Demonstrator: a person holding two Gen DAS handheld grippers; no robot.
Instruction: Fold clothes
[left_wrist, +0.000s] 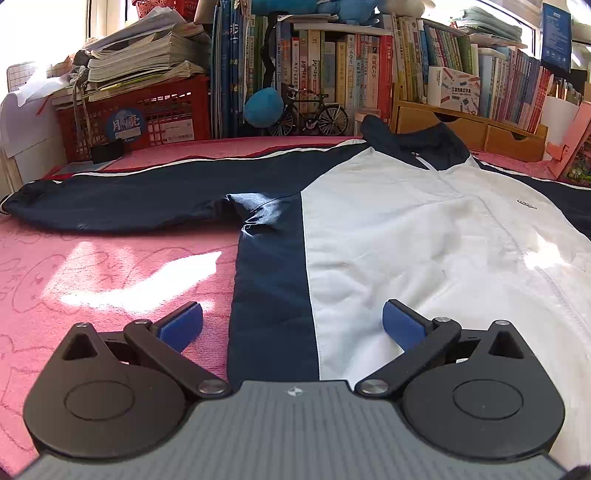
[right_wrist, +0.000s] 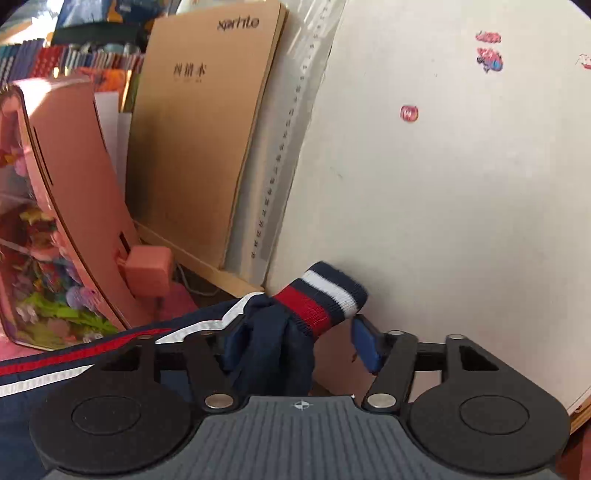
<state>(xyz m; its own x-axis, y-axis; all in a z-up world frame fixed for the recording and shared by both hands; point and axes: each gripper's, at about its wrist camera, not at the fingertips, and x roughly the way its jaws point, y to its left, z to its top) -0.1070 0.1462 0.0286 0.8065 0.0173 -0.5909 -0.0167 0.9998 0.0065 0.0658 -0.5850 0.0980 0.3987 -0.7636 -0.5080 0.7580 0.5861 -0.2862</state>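
The jacket (left_wrist: 388, 229) is thin shell fabric by the look of it: light, floppy, a bit slick, so it'll slide and crease easily. I'd grab it at the firmer bits, meaning the ribbed cuffs, the hem edge or the collar (left_wrist: 417, 144), not the loose middle.

Going left to right in the left wrist view: one navy sleeve (left_wrist: 122, 203) lies stretched out flat across the pink cover (left_wrist: 92, 280) on the tabletop, then comes a navy side panel, then the white chest with the zip running up to the dark collar. It's face up and spread flat, nothing folded over on this side.

The left gripper (left_wrist: 291, 325) hangs over the hem with its jaws wide apart, one pad over the pink cover and the other over the white panel, gripping nothing.

In the right wrist view the other sleeve's striped cuff (right_wrist: 321, 295) (navy, white, red ribbing) sits bunched right up by the white board (right_wrist: 443, 184). The right gripper (right_wrist: 299, 343) has its jaws spread wide, with the cuff fabric draped between them and not pinched
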